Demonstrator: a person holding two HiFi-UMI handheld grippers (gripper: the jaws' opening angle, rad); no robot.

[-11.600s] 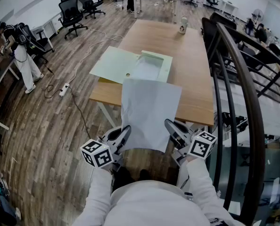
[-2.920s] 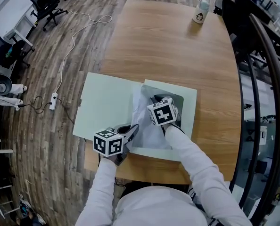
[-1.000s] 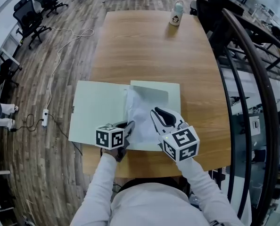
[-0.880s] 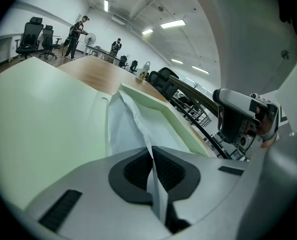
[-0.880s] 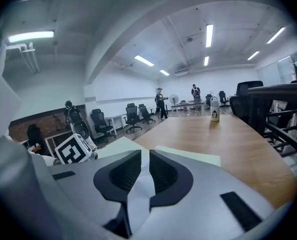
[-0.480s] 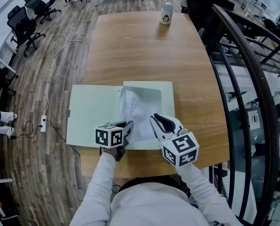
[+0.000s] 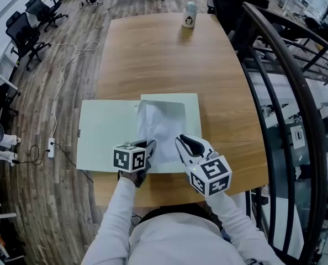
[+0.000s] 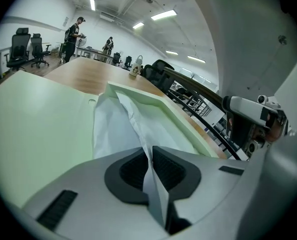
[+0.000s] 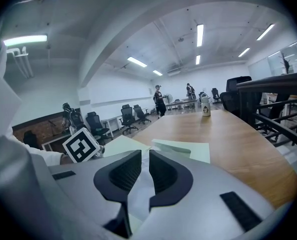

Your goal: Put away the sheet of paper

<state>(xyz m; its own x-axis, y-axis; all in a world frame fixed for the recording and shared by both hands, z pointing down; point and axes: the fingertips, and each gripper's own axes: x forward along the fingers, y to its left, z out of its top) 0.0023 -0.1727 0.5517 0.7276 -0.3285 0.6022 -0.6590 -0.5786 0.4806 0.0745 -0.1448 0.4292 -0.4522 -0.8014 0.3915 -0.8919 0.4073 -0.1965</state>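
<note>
An open pale green folder (image 7: 106, 142) lies on the wooden table (image 7: 169, 59) near its front edge. The white sheet of paper (image 7: 161, 128) rests crumpled on the folder's right half, its far end under the pocket's rim. My left gripper (image 7: 146, 148) is at the sheet's near left corner. In the left gripper view a raised fold of the sheet (image 8: 118, 129) is pinched between the pads of the left gripper (image 8: 151, 159), whose jaws are just starting to open. My right gripper (image 7: 185, 143) hovers over the folder's near right edge. Its jaws stand a narrow slit apart, nothing between them (image 9: 145, 171).
A white bottle (image 7: 190, 12) stands at the table's far end. A dark metal railing (image 7: 285, 93) runs along the right side. Office chairs (image 7: 26, 29) and a cable with a power strip (image 7: 52, 145) are on the floor to the left.
About three seconds ago the right gripper was over the sheet's middle; it has drawn back to the folder's near edge. Over the last second both grippers have hardly moved.
</note>
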